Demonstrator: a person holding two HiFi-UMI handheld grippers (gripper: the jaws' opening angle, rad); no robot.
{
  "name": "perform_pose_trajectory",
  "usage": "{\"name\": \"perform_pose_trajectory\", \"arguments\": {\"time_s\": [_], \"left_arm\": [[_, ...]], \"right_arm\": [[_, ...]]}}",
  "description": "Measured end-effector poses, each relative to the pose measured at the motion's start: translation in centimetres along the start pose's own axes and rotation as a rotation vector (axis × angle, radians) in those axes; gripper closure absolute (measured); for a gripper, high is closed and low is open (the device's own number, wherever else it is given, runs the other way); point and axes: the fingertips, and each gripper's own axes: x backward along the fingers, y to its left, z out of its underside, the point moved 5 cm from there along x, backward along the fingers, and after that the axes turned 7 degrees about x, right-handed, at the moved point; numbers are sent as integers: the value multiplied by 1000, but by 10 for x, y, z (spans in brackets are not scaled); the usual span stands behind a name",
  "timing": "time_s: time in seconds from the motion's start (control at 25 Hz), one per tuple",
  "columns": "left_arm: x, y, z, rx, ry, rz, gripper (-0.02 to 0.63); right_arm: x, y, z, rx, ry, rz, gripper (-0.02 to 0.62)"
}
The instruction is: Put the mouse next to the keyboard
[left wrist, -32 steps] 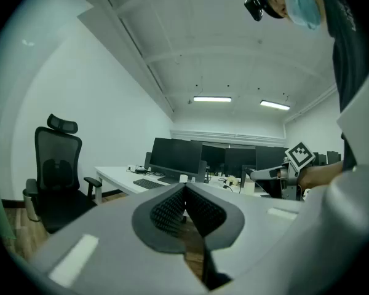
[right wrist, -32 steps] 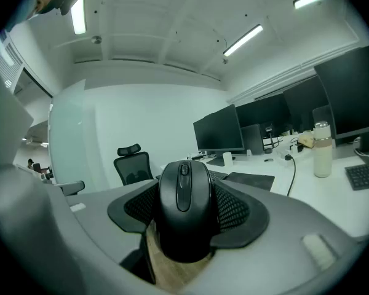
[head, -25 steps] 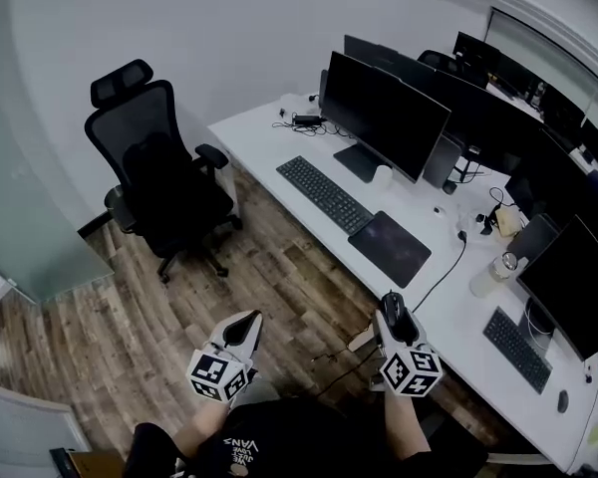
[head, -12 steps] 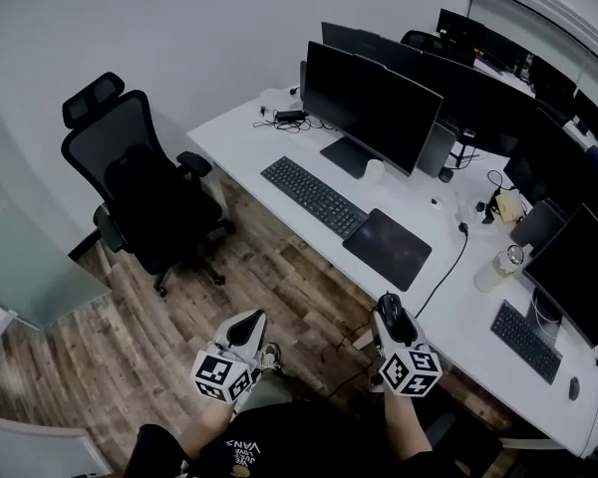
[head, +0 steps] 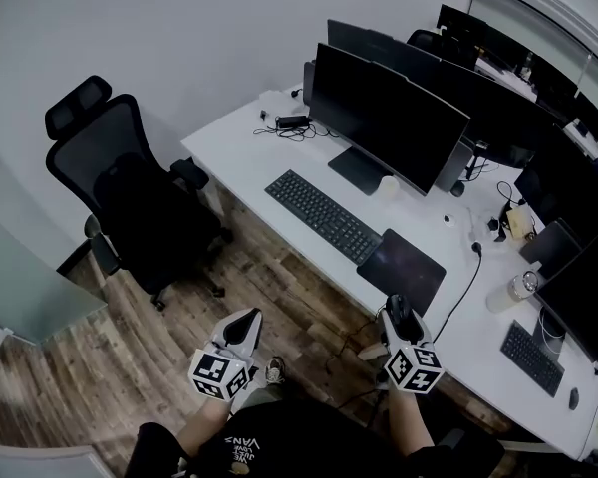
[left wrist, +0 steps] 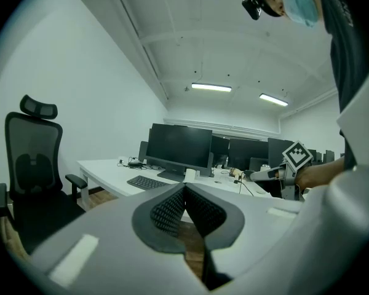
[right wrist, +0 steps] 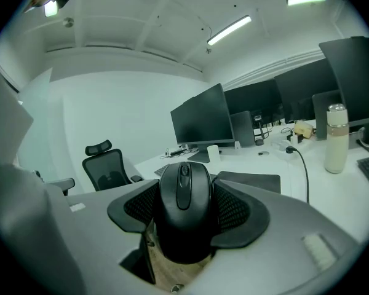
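A black mouse (right wrist: 184,211) sits between the jaws of my right gripper (right wrist: 186,217), which is shut on it. In the head view the right gripper (head: 397,319) hangs over the wooden floor just short of the white desk (head: 229,132), with the mouse (head: 398,313) at its tip. The black keyboard (head: 322,215) lies on the desk in front of a monitor (head: 384,118), a dark mouse pad (head: 403,266) to its right. My left gripper (head: 243,329) is over the floor, shut, with nothing in it (left wrist: 184,192).
A black office chair (head: 135,197) stands left of the desk. More monitors, a cable (head: 456,287), a bottle (head: 510,290) and a second keyboard (head: 531,357) crowd the desk's right part. Cables and a small device (head: 291,123) lie at the far corner.
The view has shifted a little, so the desk sits slightly lower and further right in frame. Both grippers keep their places and the right one still holds the mouse.
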Motion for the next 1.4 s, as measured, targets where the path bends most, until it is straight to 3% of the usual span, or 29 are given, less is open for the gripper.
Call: {"name": "perform_pose_trajectory", "arguments": {"time_s": [0.52, 0.68, 0.96, 1.4], "left_arm": [[-71, 78, -23, 10, 83, 155, 604], [-92, 90, -27, -31, 113, 227, 604], [-118, 85, -33, -62, 110, 301, 604], [-151, 76, -21, -39, 162, 353, 604]], "right_arm": [[-61, 10, -11, -35, 44, 217, 318], [-74, 13, -12, -58, 25, 270, 318], [-80, 11, -17, -66, 9, 304, 318], [-97, 9, -18, -67, 12, 314, 318]]}}
